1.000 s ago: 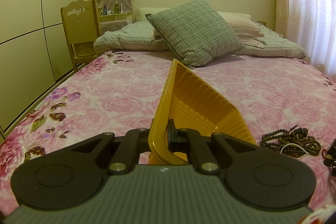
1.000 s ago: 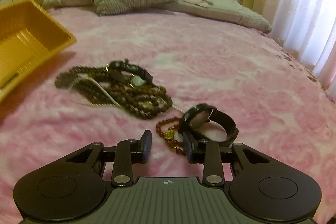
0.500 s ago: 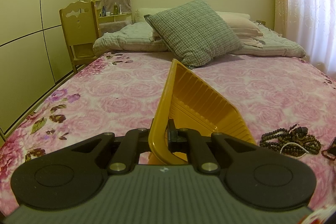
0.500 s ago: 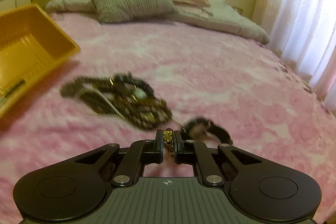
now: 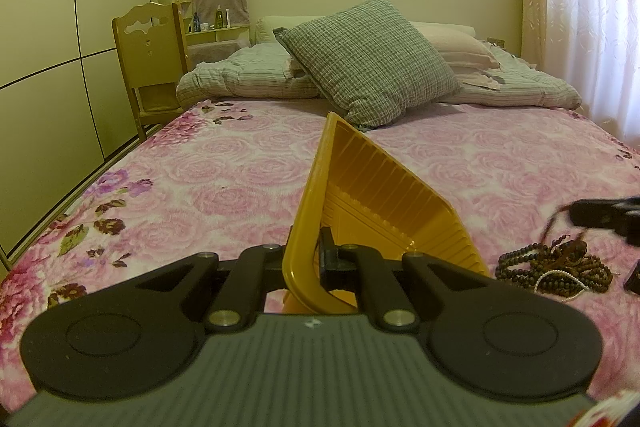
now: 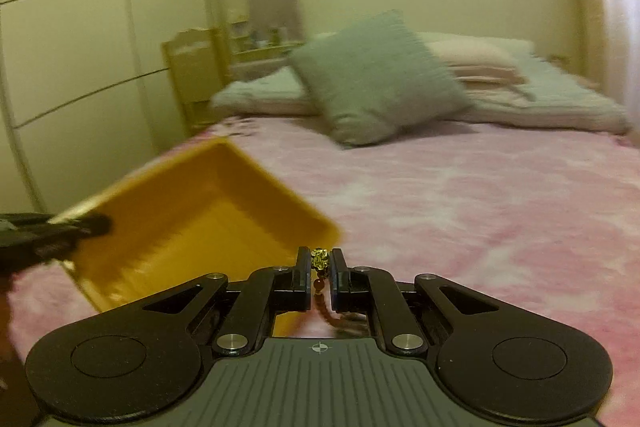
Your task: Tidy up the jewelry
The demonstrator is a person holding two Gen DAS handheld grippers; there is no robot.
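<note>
My left gripper [image 5: 306, 259] is shut on the near rim of a yellow plastic tray [image 5: 384, 211] and holds it tilted over the pink bed. My right gripper [image 6: 320, 265] is shut on a red-brown bead bracelet with a gold charm [image 6: 320, 259], lifted off the bed, just right of the tray [image 6: 192, 227]. The bracelet hangs down between the fingers. A pile of dark bead necklaces [image 5: 556, 267] lies on the bed right of the tray. My right gripper also shows at the right edge of the left wrist view [image 5: 600, 217].
The bed has a pink rose cover [image 5: 224, 183]. A green checked cushion [image 5: 368, 67] and folded bedding lie at the head. A wooden chair [image 5: 150, 59] and wardrobe stand left. A curtain [image 5: 592, 7] hangs right.
My right gripper closed on the bracelet, lifted it off the bed and swung left toward the tray. The left gripper kept holding the tray, almost still.
</note>
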